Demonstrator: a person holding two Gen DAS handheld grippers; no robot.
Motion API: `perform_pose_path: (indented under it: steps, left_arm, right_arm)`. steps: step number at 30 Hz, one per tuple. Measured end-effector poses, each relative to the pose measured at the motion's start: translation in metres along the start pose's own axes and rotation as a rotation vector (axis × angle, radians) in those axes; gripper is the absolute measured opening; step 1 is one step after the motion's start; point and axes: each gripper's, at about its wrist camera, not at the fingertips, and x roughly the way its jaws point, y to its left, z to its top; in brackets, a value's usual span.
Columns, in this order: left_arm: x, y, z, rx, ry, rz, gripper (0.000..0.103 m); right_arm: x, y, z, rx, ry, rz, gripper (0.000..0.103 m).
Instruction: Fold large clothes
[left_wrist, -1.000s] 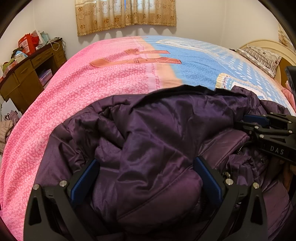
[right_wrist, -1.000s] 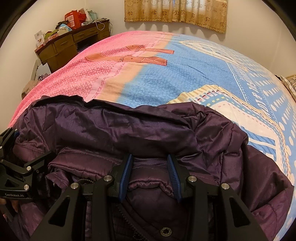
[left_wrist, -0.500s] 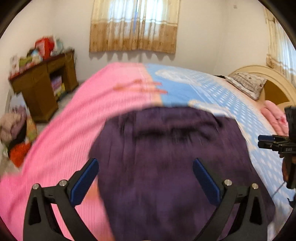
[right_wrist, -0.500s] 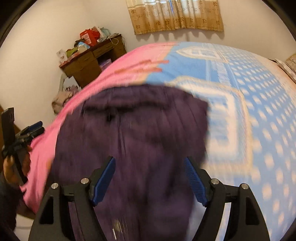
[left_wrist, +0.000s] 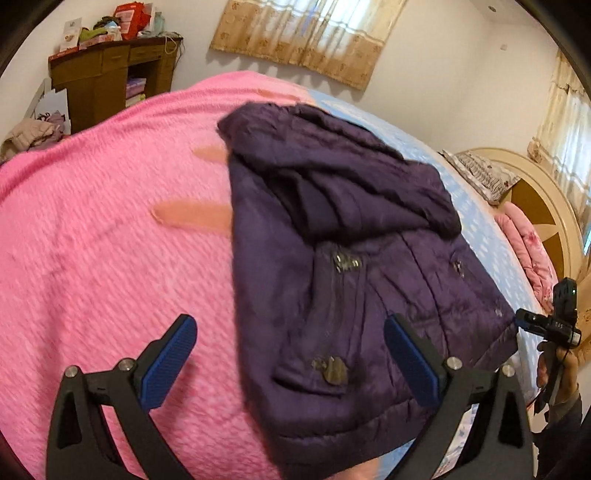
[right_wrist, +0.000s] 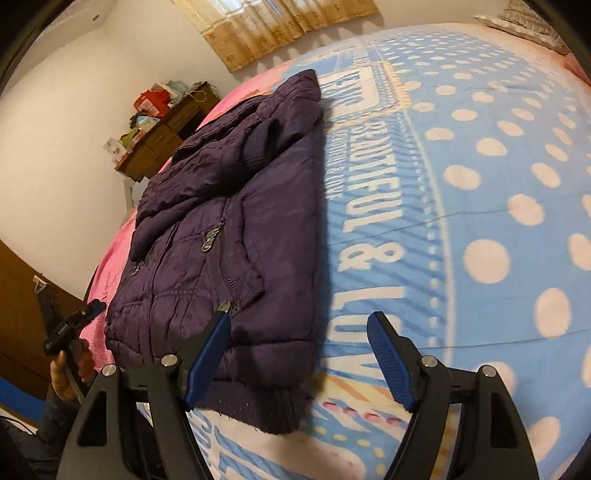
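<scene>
Now both claws wide open, holding nothing.
Left claw (left_wrist: 291, 365) and right claw (right_wrist: 299, 362) above folded jacket (left_wrist: 354, 258) on bed (left_wrist: 92, 240), apart from it.

- Soft, even indoor light; daylight glows through the curtained window (left_wrist: 310, 33) at the far wall.
- The purple jacket (right_wrist: 236, 221) casts a soft shadow to its right on the blue bedspread (right_wrist: 461, 184).
- Motion blur smears the pink bedspread (left_wrist: 92, 240) and the near jacket fabric.
- Fisheye distortion bulges the bed; the corners go black.
</scene>
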Motion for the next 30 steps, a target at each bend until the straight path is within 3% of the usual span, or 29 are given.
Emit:
perform_pose_path:
  steps: [5,8,13,15,19,23,30]
  left_arm:
    - [0.008,0.001,-0.012,-0.047,-0.007,-0.028,0.097]
    - [0.017,0.0,-0.022,-0.038,0.013,-0.008,0.097]
    - [0.017,-0.007,-0.035,0.023,0.0,-0.018,0.096]
    - [0.017,-0.008,-0.037,0.032,-0.018,-0.025,0.089]
    - [0.012,-0.009,-0.037,0.037,-0.008,-0.029,0.056]
    - [0.002,0.002,-0.039,0.025,-0.013,-0.054,0.034]
    - [-0.045,-0.01,-0.041,0.081,-0.001,-0.074,0.028]
  right_arm:
    - [0.022,0.011,-0.004,-0.034,-0.055,0.038,0.076]
    - [0.026,0.015,-0.005,-0.001,-0.067,0.084,0.076]
    - [0.024,0.014,-0.015,0.019,-0.071,0.106,0.052]
    - [0.023,0.011,-0.018,0.029,-0.074,0.12,0.048]
    - [0.023,0.017,-0.019,0.02,-0.073,0.116,0.042]
    - [0.02,0.02,-0.026,0.018,-0.079,0.129,0.038]
    - [-0.022,0.031,-0.065,0.01,-0.109,0.181,0.03]
